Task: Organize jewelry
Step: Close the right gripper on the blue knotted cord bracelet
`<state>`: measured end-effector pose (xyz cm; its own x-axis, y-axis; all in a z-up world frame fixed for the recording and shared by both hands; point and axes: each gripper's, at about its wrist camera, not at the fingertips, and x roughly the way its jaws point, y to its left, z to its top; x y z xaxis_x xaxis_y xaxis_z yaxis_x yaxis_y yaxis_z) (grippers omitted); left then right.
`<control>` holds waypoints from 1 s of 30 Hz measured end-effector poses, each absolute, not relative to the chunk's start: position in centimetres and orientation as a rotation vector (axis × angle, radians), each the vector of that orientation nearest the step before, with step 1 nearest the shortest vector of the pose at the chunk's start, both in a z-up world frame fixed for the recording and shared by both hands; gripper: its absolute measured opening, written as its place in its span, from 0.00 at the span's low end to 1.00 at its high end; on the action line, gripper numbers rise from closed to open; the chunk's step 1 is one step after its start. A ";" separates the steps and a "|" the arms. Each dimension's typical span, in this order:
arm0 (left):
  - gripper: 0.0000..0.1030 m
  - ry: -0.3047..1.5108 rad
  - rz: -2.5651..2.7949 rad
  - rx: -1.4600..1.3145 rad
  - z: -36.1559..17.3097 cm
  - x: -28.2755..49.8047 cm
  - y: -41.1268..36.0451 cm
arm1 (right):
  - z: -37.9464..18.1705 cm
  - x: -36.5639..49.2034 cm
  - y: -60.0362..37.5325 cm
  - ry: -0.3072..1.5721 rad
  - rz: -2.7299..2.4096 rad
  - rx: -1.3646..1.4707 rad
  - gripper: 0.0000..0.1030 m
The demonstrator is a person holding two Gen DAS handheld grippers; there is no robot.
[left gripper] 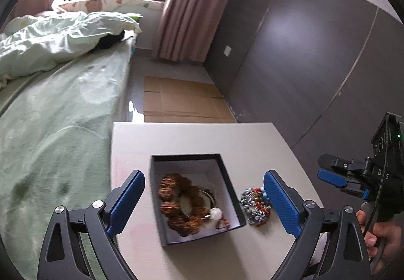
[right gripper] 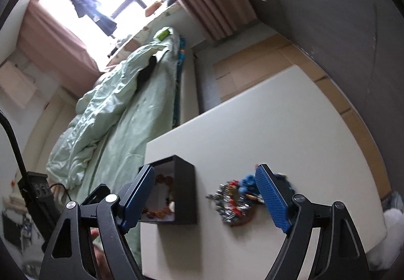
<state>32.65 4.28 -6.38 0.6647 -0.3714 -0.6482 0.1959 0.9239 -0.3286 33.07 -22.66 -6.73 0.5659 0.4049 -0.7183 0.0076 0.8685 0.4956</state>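
Left wrist view: left hand-held gripper [left gripper: 204, 200] released, nothing gripped, above black box [left gripper: 161, 204] on desk [left gripper: 252, 138]. Box holds brown bead bracelet [left gripper: 176, 204]; multicolour bracelet [left gripper: 255, 204] lies just right of box. Right wrist view: right hand-held gripper [right gripper: 205, 200] released, empty; multicolour bracelet [right gripper: 234, 201] right of box [right gripper: 185, 189], blue beads [right gripper: 246, 183] touching it.

The right claw [right gripper: 207, 200] hangs spread over a beaded bracelet [right gripper: 233, 201] beside the black box [right gripper: 185, 191].
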 end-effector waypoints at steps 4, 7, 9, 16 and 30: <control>0.93 0.791 -0.350 -0.202 -6.4 32.7 2.5 | -8.0 32.7 -24.2 0.985 0.226 0.522 0.80; 0.93 0.795 -0.371 -0.178 -6.4 32.6 1.3 | -8.8 32.6 -25.3 1.002 0.210 0.560 0.79; 0.92 0.807 -0.394 -0.156 -6.4 32.8 0.3 | -9.3 32.7 -26.0 1.010 0.188 0.572 0.78; 0.68 0.874 -0.446 -0.112 -7.1 34.0 -2.6 | -12.8 34.0 -27.4 1.130 0.147 0.552 0.52; 0.42 0.972 -0.464 -0.051 -8.9 36.8 -4.8 | -16.5 36.8 -25.8 1.262 0.147 0.327 0.41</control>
<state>36.75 -4.76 -8.89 0.4738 -0.4016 -0.7838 0.3566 0.9012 -0.2462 36.82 -25.83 -16.46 0.3020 0.2866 -0.9092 0.0699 0.9445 0.3209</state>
